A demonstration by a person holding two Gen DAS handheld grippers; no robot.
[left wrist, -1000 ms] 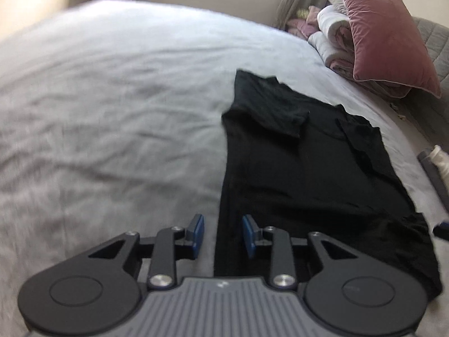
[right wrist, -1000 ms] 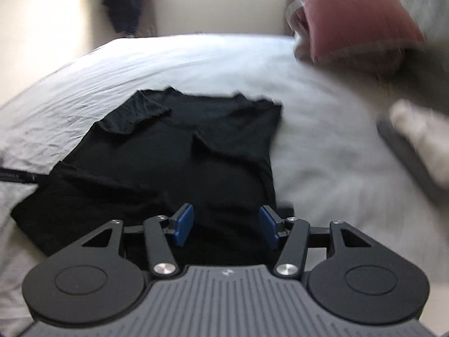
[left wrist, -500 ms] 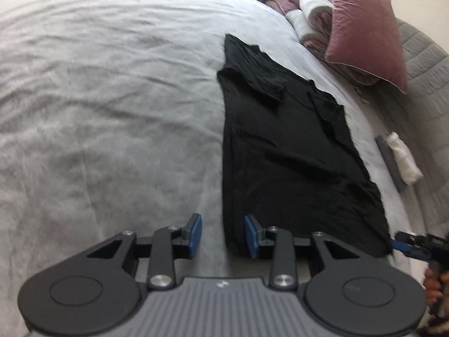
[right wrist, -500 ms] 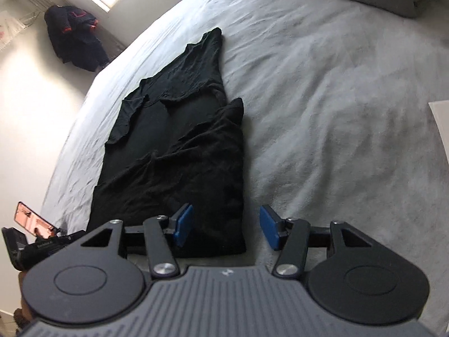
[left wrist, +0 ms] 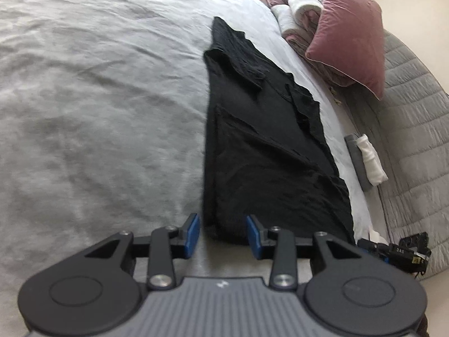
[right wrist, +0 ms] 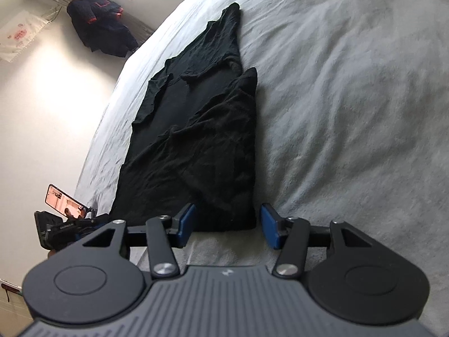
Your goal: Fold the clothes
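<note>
Black cotton-like fabric, a T-shirt already narrowed into a long strip with its sleeves turned in, lies flat on the grey bedspread, hem end nearest me and collar end far away toward the pink pillow.

I hold my left hand-held gripper at the left hem corner. Its jaws are released; the corner sits between the blue pads with no pad pressing on it.

I hold my right hand-held gripper at the right hem corner. Its jaws are likewise released and stand wider, straddling the corner without contact.

Judged step: closing on both hem corners, then carrying the hem toward the collar.

Faults to guard against:
- Pinching the bedspread together with the shirt, caused by pads set too low. The cover would lift with the fold.
- Catching only the top layer, caused by a shallow bite. The folded-in side panel is rumpled and would fall open.
- Uneven lift between my two hands, which would skew the fold line.
</note>
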